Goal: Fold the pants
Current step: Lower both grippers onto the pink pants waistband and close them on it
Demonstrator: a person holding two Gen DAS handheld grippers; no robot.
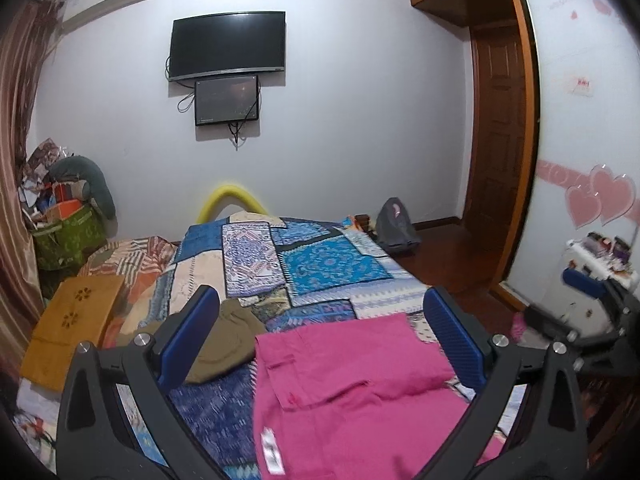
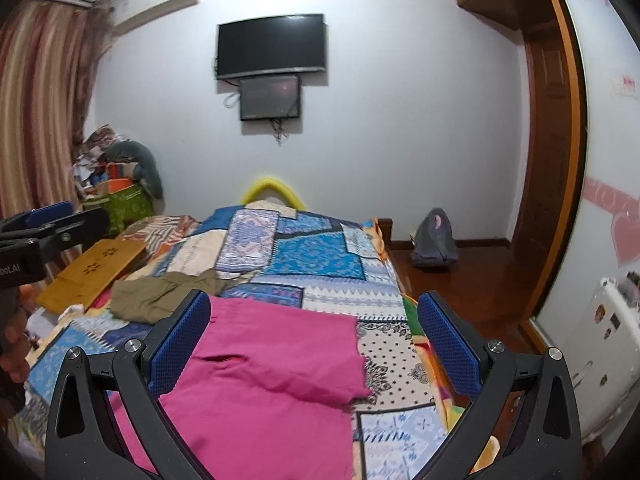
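The bed (image 2: 332, 256), patchwork-covered, runs away from me toward the far wall. On its near end lie the pink pants (image 2: 256, 372), partly folded, long axis along the bed, directly below and ahead of both claws. My left gripper (image 1: 320, 340) and right gripper (image 2: 314, 344) hang above them, fingers spread wide, grasping nothing. I judge the right one nearer the loose upper flap's free edge.

Magenta-pink pants (image 2: 260, 376) lie spread flat on the patchwork bedspread (image 2: 320, 264), one edge folded over, a white tag, possibly a label, showing.
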